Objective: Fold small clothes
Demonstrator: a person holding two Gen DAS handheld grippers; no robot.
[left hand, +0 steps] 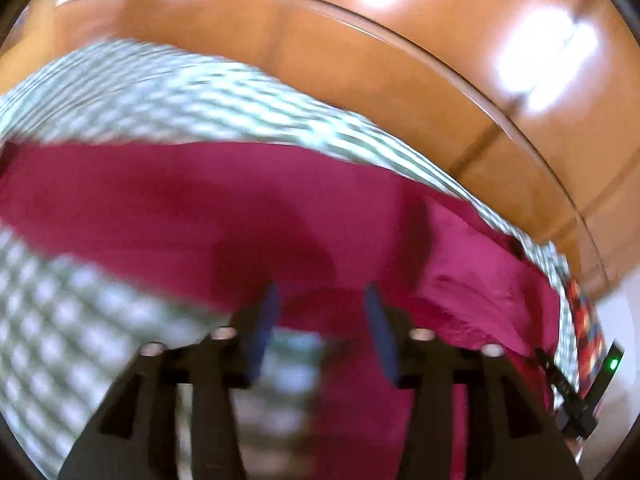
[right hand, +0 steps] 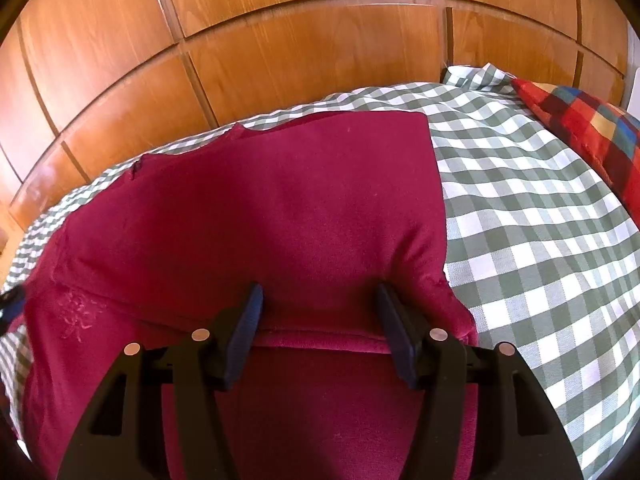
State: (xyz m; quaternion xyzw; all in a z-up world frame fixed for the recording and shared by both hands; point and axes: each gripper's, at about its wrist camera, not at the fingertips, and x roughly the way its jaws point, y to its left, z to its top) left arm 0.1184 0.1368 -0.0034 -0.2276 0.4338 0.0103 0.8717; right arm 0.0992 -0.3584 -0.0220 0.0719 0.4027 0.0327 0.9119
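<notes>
while both hand-held grippers gape spread, soft crimson knit garment drapes checked gingham bedcover.

A wall of glossy orange-brown wooden panels, split by dark grooves into rectangles, fills the view from 9 to 2 o'clock. Bright window light glares off the wood at 1 o'clock in the left wrist view. Below lies a bed under a green-and-white checked cover. A red, blue and yellow plaid cushion rests at 2 o'clock.
</notes>
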